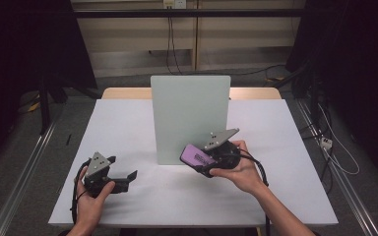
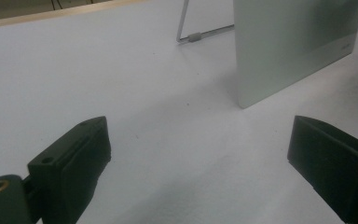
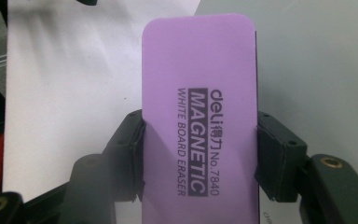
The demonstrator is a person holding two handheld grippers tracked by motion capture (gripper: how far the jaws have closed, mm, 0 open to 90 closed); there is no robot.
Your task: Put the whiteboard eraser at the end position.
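Overhead, your right gripper (image 1: 203, 158) pinches purple eraser (image 1: 196, 156) just at lower right corner of upright whiteboard (image 1: 189, 118); board lies ahead-left of it, nearer this hand. Left gripper (image 1: 128, 178) spread, empty, low on white bench (image 1: 128, 132), apart from board.

Left gripper view: jaws wide apart, board edge (image 2: 289, 46) ahead-right, wire stand behind.

Right gripper view: eraser (image 3: 198, 116) clamped across width, long axis pointing away, board surface (image 3: 317, 70) close beside. Dim room, cables on floor.
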